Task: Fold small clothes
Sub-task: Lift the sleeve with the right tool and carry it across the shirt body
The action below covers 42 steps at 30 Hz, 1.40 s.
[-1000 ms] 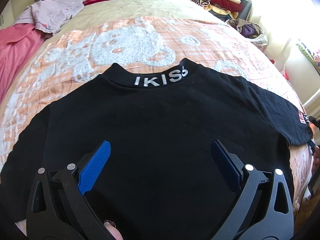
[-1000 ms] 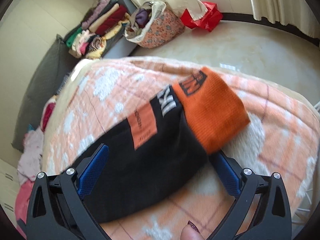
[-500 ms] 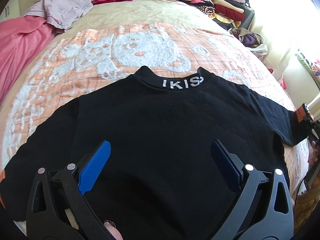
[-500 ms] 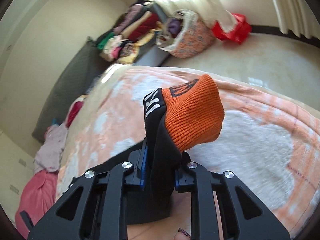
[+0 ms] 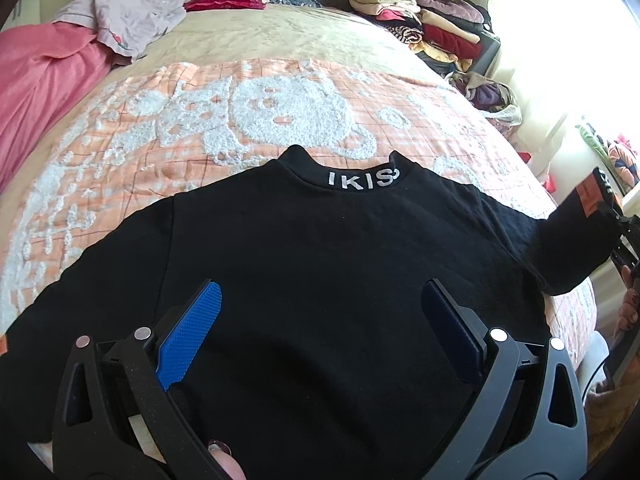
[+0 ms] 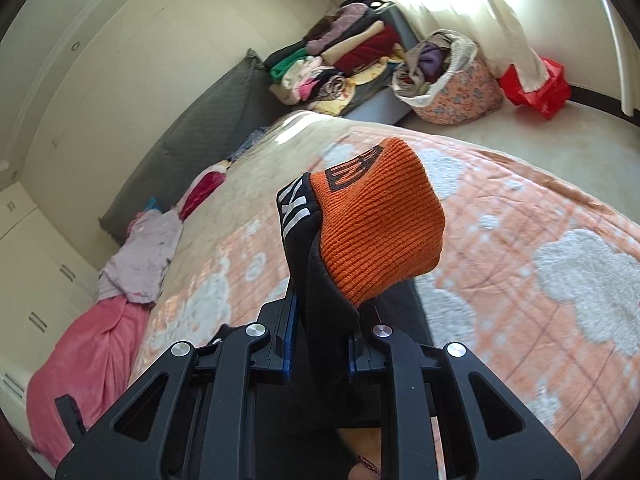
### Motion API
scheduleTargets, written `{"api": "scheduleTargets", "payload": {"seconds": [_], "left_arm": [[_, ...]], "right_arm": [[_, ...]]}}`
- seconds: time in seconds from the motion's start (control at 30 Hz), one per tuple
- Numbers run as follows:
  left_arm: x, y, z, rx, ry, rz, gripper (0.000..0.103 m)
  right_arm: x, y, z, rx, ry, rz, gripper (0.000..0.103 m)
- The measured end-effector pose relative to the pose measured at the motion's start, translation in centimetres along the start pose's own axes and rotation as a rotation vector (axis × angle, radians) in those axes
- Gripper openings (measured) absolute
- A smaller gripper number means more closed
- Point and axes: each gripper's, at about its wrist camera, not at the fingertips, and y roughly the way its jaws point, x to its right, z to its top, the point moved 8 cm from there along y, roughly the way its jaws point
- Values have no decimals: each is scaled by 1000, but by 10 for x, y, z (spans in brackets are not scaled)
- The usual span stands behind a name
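**Sleeve up, cuff flopping**

While the right gripper (image 6: 318, 344) stays out of it no longer, its jaws have just been closing and are clamped on the sleeve (image 6: 320, 280), whose orange cuff (image 6: 380, 220) droops free past the pads. That loose end could, I think, fold under or slip out if the sleeve is swung across fast. The left gripper (image 5: 320, 328) hangs with jaws apart over the black top (image 5: 320, 260), touching nothing, so the body may drag on the blanket (image 5: 248, 112). Farther off lie pink clothes (image 5: 44, 80), a folded pile (image 5: 420, 32) and a basket (image 6: 452, 84), none in the way.
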Motion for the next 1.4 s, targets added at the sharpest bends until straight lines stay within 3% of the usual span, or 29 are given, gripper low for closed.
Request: {"api": "scheduleTargets", "payload": {"seconds": [0.43,0.73,1.13,1.3,1.37,1.4], "left_arm": [[-24,-15,4,3,-76,-34,94],[-50,-26,2,4,-154,-40,94],[-77,-28,-8,-5,-227,-70,94],[-86,-26,-8,-8,-252,-72,94],[-92,-27,-8,-6,-268,-70,94],[-94,-26,-8,-7,-275,-70,94]], "right_arm": [[-102,19,-30,-47,-126,108,17],[-162,41,-75,-113,-214,161,17],[-214,78,-146,-221,-356,166,18],[-230,94,-175,-259,-429,156,20],[-236,99,-190,-282,-451,159,25],[-237,101,-195,-291,-458,164,35]]}}
